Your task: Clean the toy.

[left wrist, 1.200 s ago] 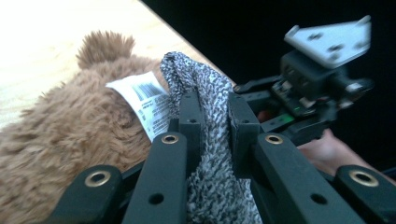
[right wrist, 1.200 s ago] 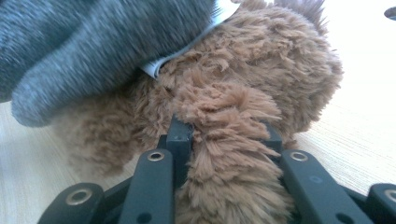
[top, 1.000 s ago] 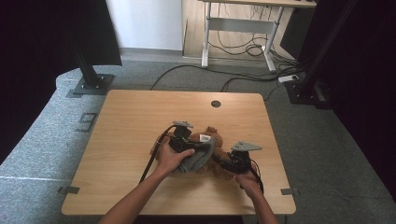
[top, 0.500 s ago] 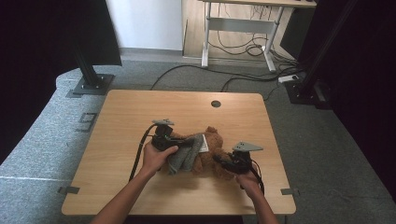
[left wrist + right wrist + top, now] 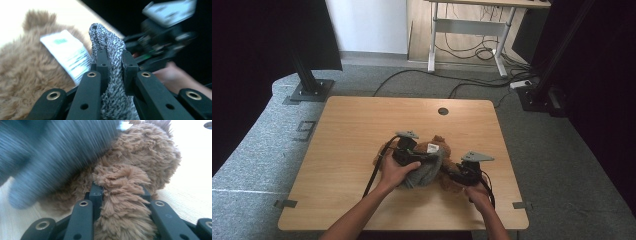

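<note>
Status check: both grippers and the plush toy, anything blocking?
Left gripper shut on grey knitted garment. Right gripper shut on brown plush bear, which lies on wooden table. White tag beside the garment; nothing blocking.

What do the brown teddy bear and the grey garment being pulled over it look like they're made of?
Brown teddy bear: shaggy plush, likely synthetic fur, judging by its long matte tufts. Grey garment: soft marled knit, wool or acrylic; black-and-white flecked yarn shows.

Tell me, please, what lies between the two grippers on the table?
In the high view, the brown plush toy and grey knit cloth lie between the left gripper and right gripper.
</note>
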